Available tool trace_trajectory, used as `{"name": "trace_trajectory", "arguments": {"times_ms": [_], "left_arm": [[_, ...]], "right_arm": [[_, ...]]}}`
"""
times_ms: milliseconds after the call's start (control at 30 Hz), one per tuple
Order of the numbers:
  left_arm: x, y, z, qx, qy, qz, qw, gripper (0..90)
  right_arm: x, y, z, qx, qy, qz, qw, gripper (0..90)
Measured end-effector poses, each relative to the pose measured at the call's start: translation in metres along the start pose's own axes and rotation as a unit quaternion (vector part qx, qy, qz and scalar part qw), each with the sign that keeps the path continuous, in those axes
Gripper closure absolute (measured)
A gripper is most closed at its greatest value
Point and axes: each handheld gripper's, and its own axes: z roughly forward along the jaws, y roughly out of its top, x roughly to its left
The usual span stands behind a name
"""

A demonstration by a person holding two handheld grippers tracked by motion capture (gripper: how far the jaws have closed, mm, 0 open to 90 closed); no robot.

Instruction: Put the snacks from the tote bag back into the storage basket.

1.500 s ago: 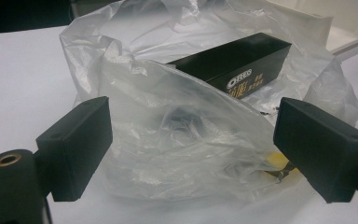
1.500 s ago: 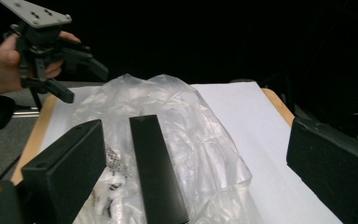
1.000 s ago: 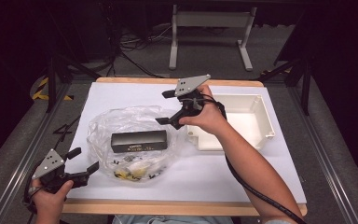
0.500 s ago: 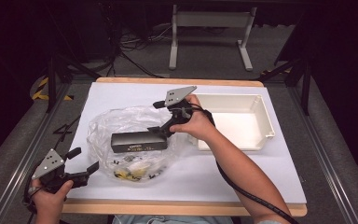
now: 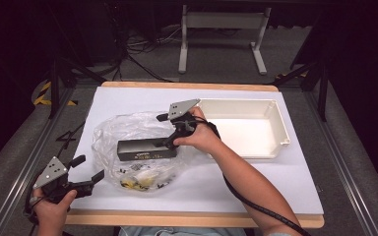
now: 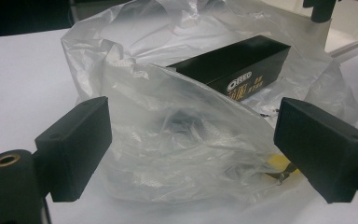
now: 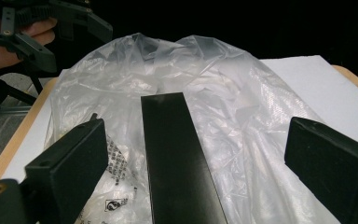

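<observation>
i am holding my right claw (image 5: 170, 133) over the near end of the black box (image 5: 145, 149), and the box is running straight ahead of me, its long axis lying down the middle of the gap between my jaws and pointing away from me toward the far fold of the plastic bag (image 5: 128, 130). the jaws are standing wide apart, one on each side of the box's narrow width, gripping nothing, with clear space left on both sides. this claw is much the nearer one; my left claw (image 5: 86, 174) is waiting well back at the table's front edge, also spread wide and empty, looking at the bag and the box's printed side from across the crumpled plastic. the box is long, slim, matte black with pale lettering on one long face, resting on the bag's loose clear film, with small packets (image 5: 138, 179) showing through the plastic beside it. i judge a straight closing across the width should catch it. the white tray (image 5: 280, 130) is sitting empty behind my right hand.
</observation>
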Motion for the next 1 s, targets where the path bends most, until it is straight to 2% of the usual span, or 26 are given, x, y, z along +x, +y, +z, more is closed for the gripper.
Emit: {"name": "trace_trajectory", "arguments": {"times_ms": [133, 400, 833, 1000], "left_arm": [[0.000, 0.000, 0.000, 0.000, 0.000, 0.000, 1.0000, 12.1], [0.000, 0.000, 0.000, 0.000, 0.000, 0.000, 1.0000, 12.1], [0.001, 0.000, -0.001, -0.002, -0.001, -0.002, 1.0000, 12.1], [0.001, 0.000, 0.000, -0.002, -0.002, -0.002, 1.0000, 12.0]], "right_arm": [[0.001, -0.003, 0.006, 0.002, 0.001, -0.004, 1.0000, 7.1], [0.003, -0.007, 0.014, 0.006, 0.008, 0.006, 0.9999, 7.0], [0.003, -0.017, 0.036, 0.045, 0.007, 0.008, 0.9989, 7.8], [0.004, -0.017, 0.043, 0.064, 0.010, 0.002, 0.9979, 7.8]]}}
